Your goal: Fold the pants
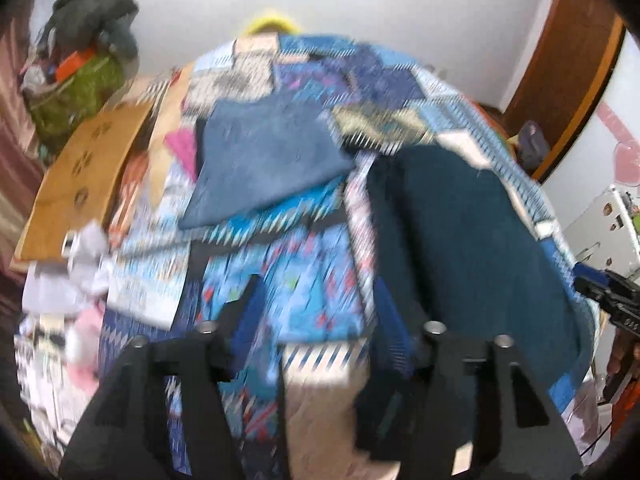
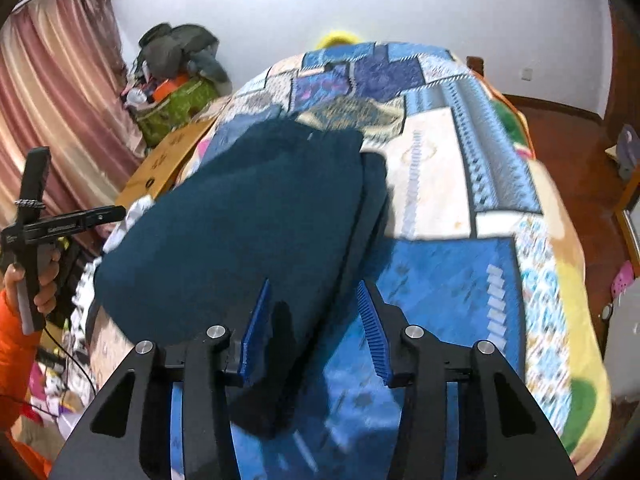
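The dark teal pants (image 2: 240, 216) lie folded on the patchwork bedspread (image 2: 440, 168), soft, thick and limp; best pinched at a doubled edge. The right gripper (image 2: 312, 332) and left gripper (image 1: 316, 320) gape wide, both holding nothing

pants – 2: dark teal (image 2: 240, 216), blue-grey (image 1: 264, 160) | grippers – 2: left (image 1: 320, 308), right (image 2: 316, 308) | quilts – 1 (image 2: 436, 184)
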